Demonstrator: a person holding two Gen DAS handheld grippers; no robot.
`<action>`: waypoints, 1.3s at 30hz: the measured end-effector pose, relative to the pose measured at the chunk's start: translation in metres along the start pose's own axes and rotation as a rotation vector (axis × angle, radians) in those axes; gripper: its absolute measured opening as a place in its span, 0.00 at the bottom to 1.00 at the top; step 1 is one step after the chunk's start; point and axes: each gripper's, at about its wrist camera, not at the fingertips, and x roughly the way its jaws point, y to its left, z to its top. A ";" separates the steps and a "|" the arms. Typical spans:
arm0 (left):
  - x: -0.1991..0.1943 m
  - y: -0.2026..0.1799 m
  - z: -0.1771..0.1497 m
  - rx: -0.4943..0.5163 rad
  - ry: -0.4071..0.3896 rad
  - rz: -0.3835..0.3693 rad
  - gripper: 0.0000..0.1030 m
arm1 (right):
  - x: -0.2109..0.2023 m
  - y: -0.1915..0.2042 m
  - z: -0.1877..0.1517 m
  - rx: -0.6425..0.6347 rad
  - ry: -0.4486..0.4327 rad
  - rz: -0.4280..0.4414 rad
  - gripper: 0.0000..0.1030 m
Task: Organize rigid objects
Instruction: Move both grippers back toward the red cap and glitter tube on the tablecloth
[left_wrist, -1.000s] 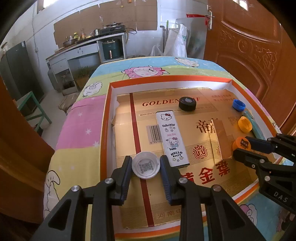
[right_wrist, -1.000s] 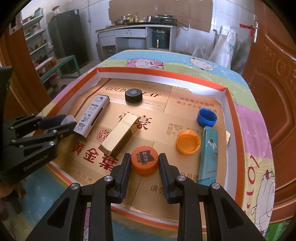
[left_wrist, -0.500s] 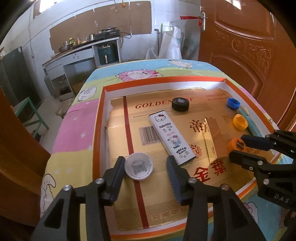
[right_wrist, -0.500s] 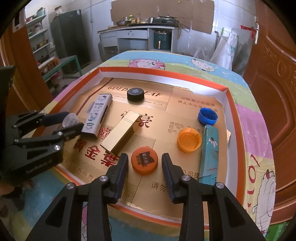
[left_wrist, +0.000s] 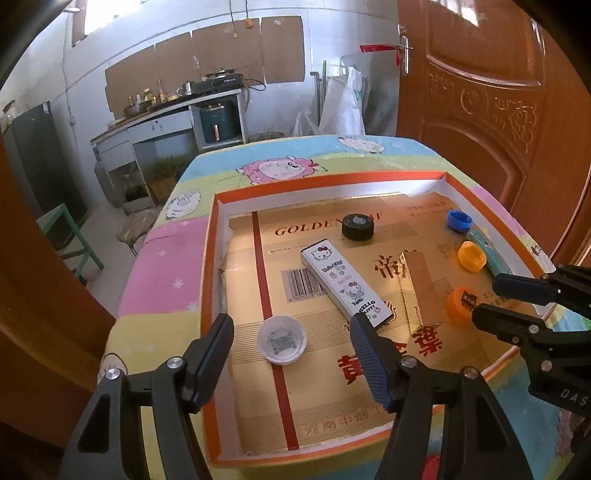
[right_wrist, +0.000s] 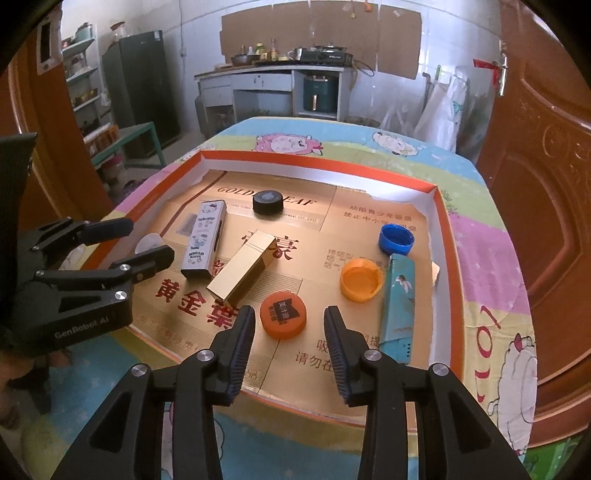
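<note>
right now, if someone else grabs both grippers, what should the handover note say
Left gripper: open, empty, fingers either side of the white cap, not touching it.
Right gripper: open, empty, straddling the orange labelled cap.
All pieces lie loose in the cardboard tray: Hello Kitty box, gold box, black cap, blue cap, open orange cap, teal box.
Done: both caps set down near the front edge.
Left: the pieces look ungrouped; caps and boxes likely need sorting.
</note>
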 end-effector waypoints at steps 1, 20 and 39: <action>-0.002 0.000 0.000 0.000 -0.003 0.002 0.63 | -0.002 0.000 -0.001 0.002 -0.003 -0.001 0.39; -0.055 0.000 -0.013 -0.050 -0.068 -0.052 0.63 | -0.061 0.007 -0.021 0.052 -0.073 0.016 0.39; -0.142 -0.017 -0.058 -0.026 -0.140 -0.029 0.63 | -0.132 0.052 -0.082 0.062 -0.121 0.018 0.39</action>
